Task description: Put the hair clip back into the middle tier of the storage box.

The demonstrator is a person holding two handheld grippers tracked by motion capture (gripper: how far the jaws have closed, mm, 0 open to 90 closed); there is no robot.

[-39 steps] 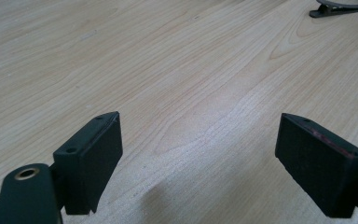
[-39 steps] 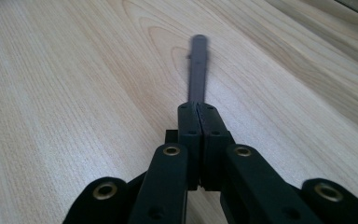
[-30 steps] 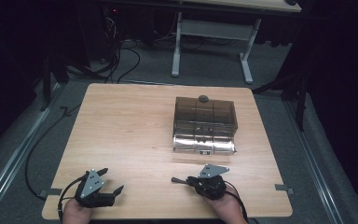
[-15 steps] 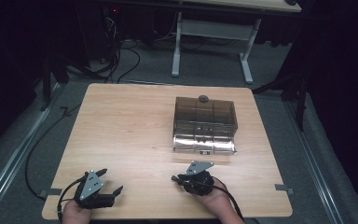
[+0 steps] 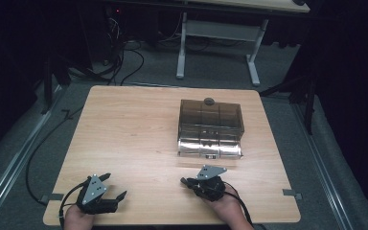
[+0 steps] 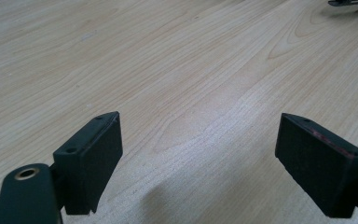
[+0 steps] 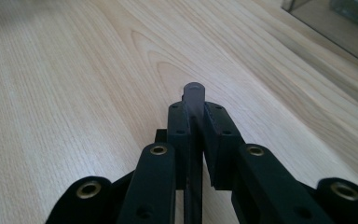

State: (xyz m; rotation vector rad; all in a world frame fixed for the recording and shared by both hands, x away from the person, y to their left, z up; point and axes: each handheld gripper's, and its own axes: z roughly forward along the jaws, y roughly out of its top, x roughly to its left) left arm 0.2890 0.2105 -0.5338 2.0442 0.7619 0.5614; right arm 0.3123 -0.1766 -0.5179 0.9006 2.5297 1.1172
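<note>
A smoky translucent box (image 5: 211, 120) with a shiny metallic front and a small round knob (image 5: 209, 101) on its lid stands right of the middle of the wooden table (image 5: 129, 129). Its near corner (image 7: 340, 23) shows at the top right of the right gripper view. My right gripper (image 5: 187, 182) lies near the front edge in front of the box, pointing left. It (image 7: 195, 109) is shut on a thin dark stick (image 7: 194, 91) whose rounded tip pokes out past the jaws. My left gripper (image 5: 115, 186) rests at the front left, open, with only bare wood between its jaws (image 6: 198, 154).
Cables trail from both grippers over the table's front edge. A white-legged desk (image 5: 215, 28) stands behind the table, and loose cables lie on the grey floor at back left. Metal rails run along the floor on both sides.
My right gripper has shifted a little to the left and slightly forward, still shut on the stick. The left gripper has hardly moved.
</note>
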